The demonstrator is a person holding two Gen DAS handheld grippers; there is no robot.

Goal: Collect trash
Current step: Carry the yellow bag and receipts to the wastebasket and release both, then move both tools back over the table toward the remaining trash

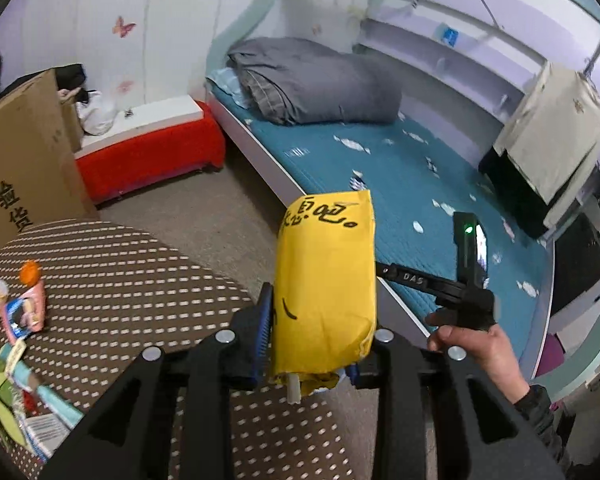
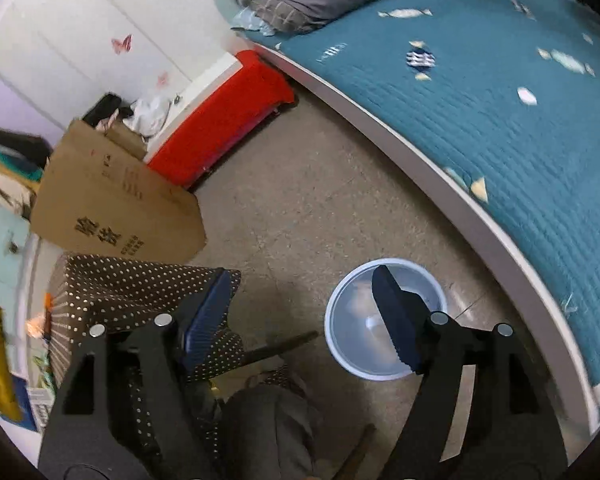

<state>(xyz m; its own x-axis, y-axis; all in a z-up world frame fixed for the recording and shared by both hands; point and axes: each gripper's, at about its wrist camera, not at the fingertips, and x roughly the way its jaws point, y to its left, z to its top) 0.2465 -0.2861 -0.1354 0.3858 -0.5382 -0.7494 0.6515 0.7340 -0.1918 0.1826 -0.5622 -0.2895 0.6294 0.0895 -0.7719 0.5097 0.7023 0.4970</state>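
My left gripper [image 1: 312, 344] is shut on a yellow packet [image 1: 326, 280] with black writing, which stands up between the blue pads [image 1: 264, 332] above the edge of the brown dotted table [image 1: 120, 280]. Several wrappers [image 1: 24, 308] lie at the table's left edge. A hand [image 1: 480, 344] holds the other gripper's black body [image 1: 466, 280] to the right. In the right wrist view my right gripper [image 2: 300, 312] stands open with nothing between its fingers, over the floor. Its right finger [image 2: 392, 320] overlaps a pale blue bin [image 2: 352, 344] below; something pale and blurred lies inside.
A cardboard box [image 1: 24, 168] and a red bench [image 1: 152, 156] stand against the far wall. A bed with a teal cover [image 1: 380, 168] and a grey duvet [image 1: 312, 80] runs along the right. A knee in grey trousers [image 2: 268, 432] is below the right gripper.
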